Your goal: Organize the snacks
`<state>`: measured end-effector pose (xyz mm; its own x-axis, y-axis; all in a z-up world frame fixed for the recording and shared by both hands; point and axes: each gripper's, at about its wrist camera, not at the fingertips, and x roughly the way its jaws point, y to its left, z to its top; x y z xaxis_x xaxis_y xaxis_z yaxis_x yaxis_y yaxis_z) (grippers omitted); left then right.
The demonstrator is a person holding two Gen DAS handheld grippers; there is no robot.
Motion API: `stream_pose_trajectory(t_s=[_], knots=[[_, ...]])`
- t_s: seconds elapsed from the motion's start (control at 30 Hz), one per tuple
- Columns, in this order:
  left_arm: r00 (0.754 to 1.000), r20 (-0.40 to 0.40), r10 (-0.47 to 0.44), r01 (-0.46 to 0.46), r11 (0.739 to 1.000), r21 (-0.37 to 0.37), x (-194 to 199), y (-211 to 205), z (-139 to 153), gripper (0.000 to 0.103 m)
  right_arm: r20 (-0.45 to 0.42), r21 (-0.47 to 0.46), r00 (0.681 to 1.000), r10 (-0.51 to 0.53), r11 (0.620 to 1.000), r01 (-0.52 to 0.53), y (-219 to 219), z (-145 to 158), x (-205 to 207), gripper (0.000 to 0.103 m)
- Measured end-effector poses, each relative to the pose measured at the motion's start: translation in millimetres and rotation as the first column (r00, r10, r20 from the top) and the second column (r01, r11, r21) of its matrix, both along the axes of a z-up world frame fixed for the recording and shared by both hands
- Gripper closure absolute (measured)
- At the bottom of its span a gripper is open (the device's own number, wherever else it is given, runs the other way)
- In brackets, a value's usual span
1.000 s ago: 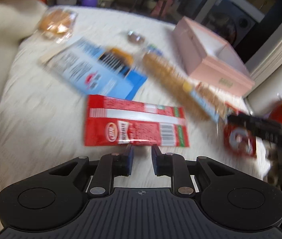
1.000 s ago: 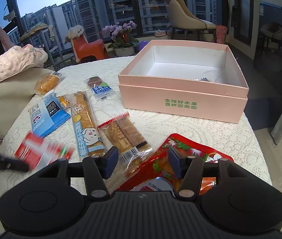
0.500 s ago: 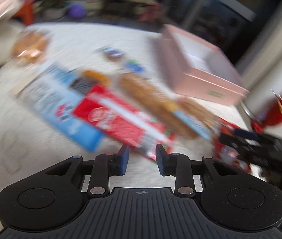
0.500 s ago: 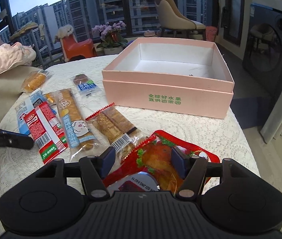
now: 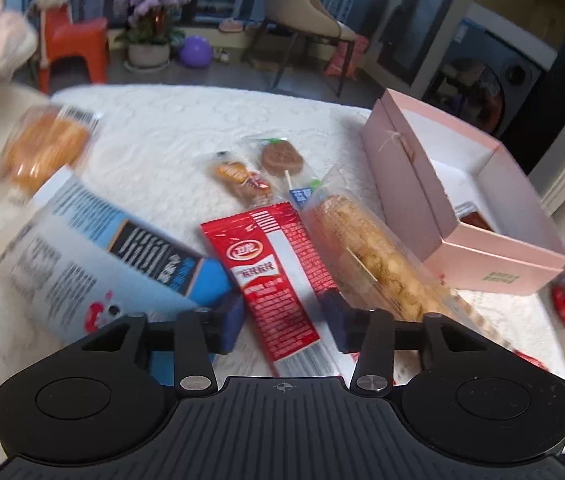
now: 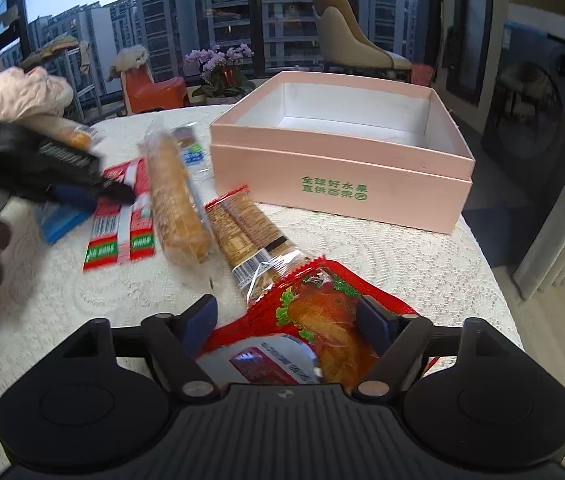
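The left gripper had just been opening, its jaws straddling the red packet lying lengthwise toward the pink box. The right gripper, also just opening, stood spread over the red bag near the worktop edge.

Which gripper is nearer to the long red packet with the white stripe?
Left. The left gripper has the red packet between its open fingers; the right gripper is over another red bag.
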<state>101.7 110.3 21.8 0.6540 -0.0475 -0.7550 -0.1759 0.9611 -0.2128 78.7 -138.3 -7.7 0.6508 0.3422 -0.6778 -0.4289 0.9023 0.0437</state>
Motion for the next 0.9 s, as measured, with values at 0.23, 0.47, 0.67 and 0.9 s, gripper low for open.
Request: stream_pose_trajectory(t_s=[0.23, 0.47, 0.67, 0.9], knots=[[0.998, 0.037, -0.056, 0.052, 0.992, 0.112, 14, -21, -8, 0.040, 0.072, -0.062, 0.997, 0.023, 0.998, -0.018, 12, -7, -12, 0.018], [0.987, 0.051, -0.150, 0.145, 0.985, 0.092, -5, -20, -9, 0.043, 0.072, -0.040, 0.997, 0.022, 0.999, -0.019, 7, -7, -9, 0.017], [0.963, 0.004, -0.269, 0.267, 0.957, 0.110, -44, -27, -7, 0.043, 0.077, -0.053, 0.997, 0.022, 0.998, -0.018, 8, -9, -11, 0.017], [0.963, -0.013, -0.268, 0.267, 0.955, 0.130, -40, -34, -8, 0.037, 0.081, -0.068, 0.996, 0.022, 0.998, -0.016, 11, -9, -12, 0.015]])
